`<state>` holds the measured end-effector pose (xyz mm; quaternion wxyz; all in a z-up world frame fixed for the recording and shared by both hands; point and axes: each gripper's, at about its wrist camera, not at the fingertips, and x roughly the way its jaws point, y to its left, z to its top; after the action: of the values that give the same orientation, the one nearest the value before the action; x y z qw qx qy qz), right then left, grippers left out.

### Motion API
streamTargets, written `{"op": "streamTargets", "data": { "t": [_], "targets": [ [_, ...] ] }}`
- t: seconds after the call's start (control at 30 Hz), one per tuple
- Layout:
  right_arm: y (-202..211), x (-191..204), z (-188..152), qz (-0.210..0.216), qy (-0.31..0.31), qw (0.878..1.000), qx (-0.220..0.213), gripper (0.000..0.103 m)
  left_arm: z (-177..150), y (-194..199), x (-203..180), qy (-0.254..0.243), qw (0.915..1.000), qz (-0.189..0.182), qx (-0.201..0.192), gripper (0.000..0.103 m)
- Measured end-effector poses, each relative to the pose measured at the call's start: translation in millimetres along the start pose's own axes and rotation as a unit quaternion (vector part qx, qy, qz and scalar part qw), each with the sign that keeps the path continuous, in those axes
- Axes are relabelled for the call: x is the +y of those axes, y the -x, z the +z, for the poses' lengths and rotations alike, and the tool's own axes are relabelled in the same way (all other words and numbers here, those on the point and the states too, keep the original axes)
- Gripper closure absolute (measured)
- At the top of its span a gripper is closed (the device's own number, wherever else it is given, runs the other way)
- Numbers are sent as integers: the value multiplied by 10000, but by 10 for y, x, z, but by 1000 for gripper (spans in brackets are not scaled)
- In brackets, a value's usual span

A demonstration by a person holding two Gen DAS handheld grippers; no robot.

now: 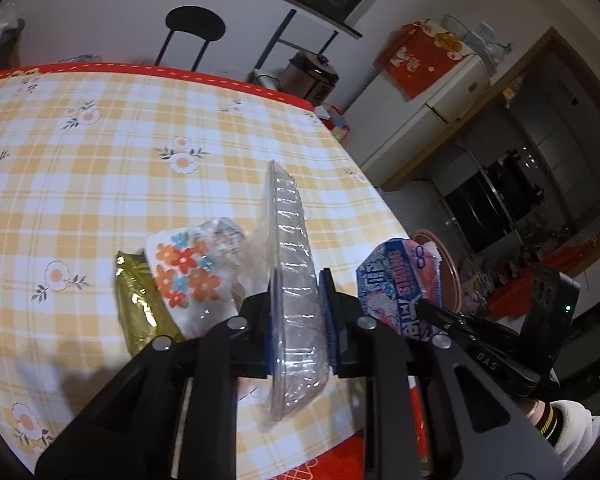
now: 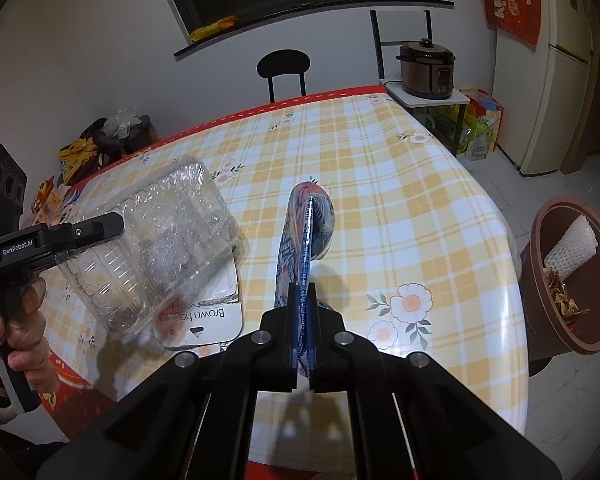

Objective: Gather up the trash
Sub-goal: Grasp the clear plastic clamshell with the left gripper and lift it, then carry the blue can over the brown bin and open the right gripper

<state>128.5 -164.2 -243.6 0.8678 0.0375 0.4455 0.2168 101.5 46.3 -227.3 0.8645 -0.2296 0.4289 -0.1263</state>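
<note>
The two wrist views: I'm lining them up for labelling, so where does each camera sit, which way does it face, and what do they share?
Left wrist: on the left gripper, looking down along its fingers over the checked table; it grips a clear plastic tray; a sleeve shows at lower right.
Right wrist: on the right gripper, facing down the table toward the chair; it pinches a blue wrapper; a hand holds the other gripper at left.
Shared: table, tray, wrapper, brown bin, cooker, fridge.

Bare checked tablecloth (image 2: 380, 184) ahead (open passage), wrappers (image 1: 188, 272) crowding its near-left edge.
</note>
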Motion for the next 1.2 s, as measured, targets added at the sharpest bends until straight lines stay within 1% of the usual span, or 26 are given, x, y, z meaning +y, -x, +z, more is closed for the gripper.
{"op": "streamTargets", "data": {
  "t": [0.17,0.37,0.53,0.73,0.87,1.03,1.2],
  "targets": [
    [147,-58,21,-29,-95,9998,-157,98,57,67,-191,-197,9996,-168,-120,86],
    [349,-164,86,-57,-257,9987,-434,98,208,266,-427,-433,9976,-357,-406,87],
    [520,-309,133,-87,-419,9967,-689,98,369,447,-604,-632,9948,-403,-684,87],
    [654,-564,83,-192,-593,9949,-799,98,466,489,-792,-726,9931,-338,-859,87],
    [810,-910,58,-417,-803,9915,-937,98,465,407,-885,-713,9934,-314,-844,87],
    [1028,-1533,42,-905,-1100,9841,-1058,98,433,290,-1006,-656,9942,-247,-819,87],
    [1135,-2131,79,-1364,-1220,9776,-1037,98,392,179,-1149,-600,9945,-121,-848,87]
  ]
}}
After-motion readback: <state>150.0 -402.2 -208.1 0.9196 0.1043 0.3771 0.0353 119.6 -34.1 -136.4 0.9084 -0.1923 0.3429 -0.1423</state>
